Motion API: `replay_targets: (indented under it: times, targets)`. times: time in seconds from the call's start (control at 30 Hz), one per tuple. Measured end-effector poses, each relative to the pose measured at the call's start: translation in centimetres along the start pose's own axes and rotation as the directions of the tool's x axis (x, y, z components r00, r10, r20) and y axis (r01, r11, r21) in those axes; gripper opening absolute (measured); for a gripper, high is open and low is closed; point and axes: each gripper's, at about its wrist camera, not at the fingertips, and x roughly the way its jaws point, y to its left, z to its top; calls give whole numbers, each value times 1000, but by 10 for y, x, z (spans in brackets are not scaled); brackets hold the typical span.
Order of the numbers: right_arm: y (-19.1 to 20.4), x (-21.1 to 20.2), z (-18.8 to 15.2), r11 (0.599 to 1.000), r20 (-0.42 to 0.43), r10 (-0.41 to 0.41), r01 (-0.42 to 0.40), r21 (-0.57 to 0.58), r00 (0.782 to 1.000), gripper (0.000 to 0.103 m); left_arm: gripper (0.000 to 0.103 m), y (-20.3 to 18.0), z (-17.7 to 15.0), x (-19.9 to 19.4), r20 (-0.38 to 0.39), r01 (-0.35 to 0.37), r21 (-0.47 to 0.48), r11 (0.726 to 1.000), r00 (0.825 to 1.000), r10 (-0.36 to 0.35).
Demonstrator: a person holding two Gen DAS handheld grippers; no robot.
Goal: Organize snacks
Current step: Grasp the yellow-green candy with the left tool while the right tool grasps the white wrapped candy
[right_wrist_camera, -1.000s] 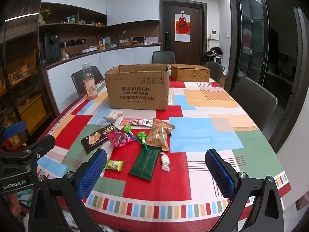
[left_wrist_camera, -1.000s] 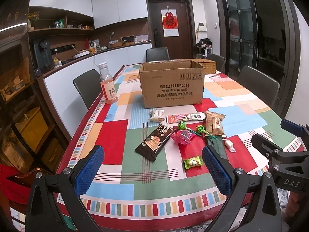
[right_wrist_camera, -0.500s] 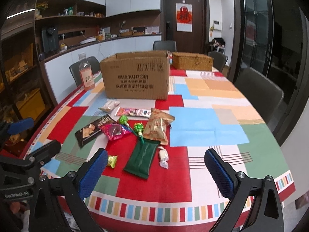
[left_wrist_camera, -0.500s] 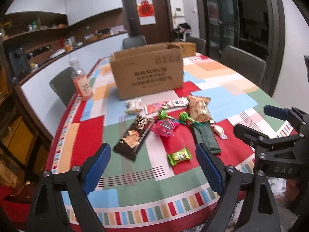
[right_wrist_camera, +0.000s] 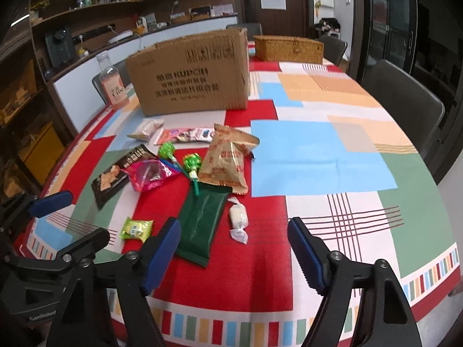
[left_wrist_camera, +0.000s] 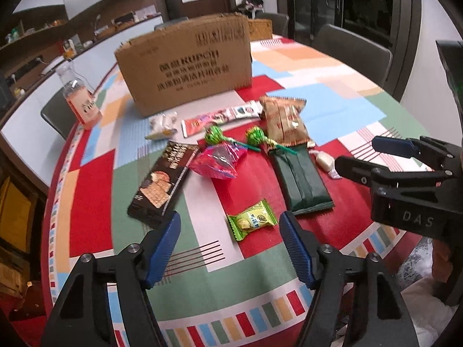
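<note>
Several snacks lie on the patchwork tablecloth in front of a cardboard box. A small green candy packet lies nearest, just ahead of my open left gripper. Behind it are a dark biscuit pack, a pink packet, two green lollipops, a dark green pack, a tan bag and a white wrapped candy. My right gripper is open and empty, just short of the white candy.
A bottle of pink drink stands left of the box. A wicker basket sits behind the box. Grey chairs line the table's sides. The table's near edge is right below both grippers.
Both grippers have moved forward and lower toward the snacks. The left one now hovers just before the green candy packet, the right one before the white candy. Both stay open.
</note>
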Motion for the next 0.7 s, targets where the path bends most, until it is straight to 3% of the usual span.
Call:
replay_targets:
  times: [0.3,0.7]
  targets:
    - [-7,31,2,1000,-101,23,-22,16,995,54,57,-6,1,32,-104,34,43,999,994,-29]
    - [-11,52,6,1000,-137,2,-1,8,991,43,45,-10,5,55,-165,76,68,995,984,-64]
